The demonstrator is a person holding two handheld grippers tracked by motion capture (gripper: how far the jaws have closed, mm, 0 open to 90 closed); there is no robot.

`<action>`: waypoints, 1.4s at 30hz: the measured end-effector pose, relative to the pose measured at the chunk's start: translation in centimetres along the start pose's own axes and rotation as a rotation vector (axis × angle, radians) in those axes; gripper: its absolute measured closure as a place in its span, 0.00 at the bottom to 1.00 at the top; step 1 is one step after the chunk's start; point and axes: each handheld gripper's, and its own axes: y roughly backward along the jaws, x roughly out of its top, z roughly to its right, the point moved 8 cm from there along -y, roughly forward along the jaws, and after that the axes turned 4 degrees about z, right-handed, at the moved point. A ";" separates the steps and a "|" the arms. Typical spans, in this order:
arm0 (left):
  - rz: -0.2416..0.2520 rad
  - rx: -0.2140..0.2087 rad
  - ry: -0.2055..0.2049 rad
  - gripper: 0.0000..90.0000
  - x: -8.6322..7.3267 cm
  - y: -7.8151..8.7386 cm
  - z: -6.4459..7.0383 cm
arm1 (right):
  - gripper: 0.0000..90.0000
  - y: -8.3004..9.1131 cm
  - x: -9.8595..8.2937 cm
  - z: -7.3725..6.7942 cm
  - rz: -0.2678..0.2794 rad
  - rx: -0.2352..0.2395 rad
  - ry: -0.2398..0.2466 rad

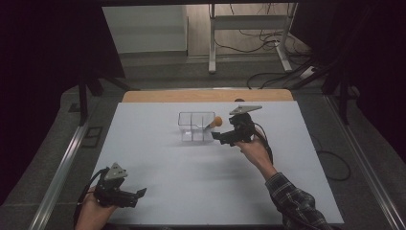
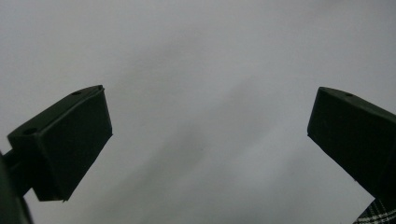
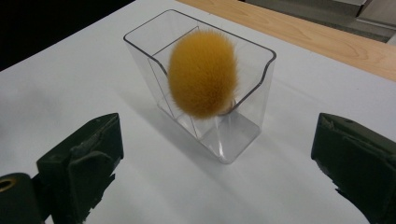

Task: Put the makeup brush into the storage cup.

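The orange-headed brush (image 3: 202,73) leans in the clear divided holder (image 3: 243,128) near the table's far edge, straight ahead of the right gripper (image 3: 212,163), jaws wide and empty, while the left gripper (image 1: 140,193), also wide, rests at the near-left corner.

Spread gripper (image 2: 210,126) over seemingly blank table (image 2: 210,56)

Orange fluffy brush (image 3: 202,73) leaning in clear divided holder (image 3: 236,135).
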 end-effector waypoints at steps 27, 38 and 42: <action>0.011 0.009 0.021 0.00 0.0 0.1 -0.4 | 0.02 0.8 -1.7 -0.8 -0.061 0.017 0.029; 0.016 0.013 0.035 0.00 -0.1 0.2 -0.6 | 0.02 1.2 -2.0 -1.3 -0.079 0.029 0.043; 0.013 0.011 0.034 0.00 -0.1 0.2 -0.5 | 0.02 1.4 -2.2 -1.4 -0.079 0.032 0.047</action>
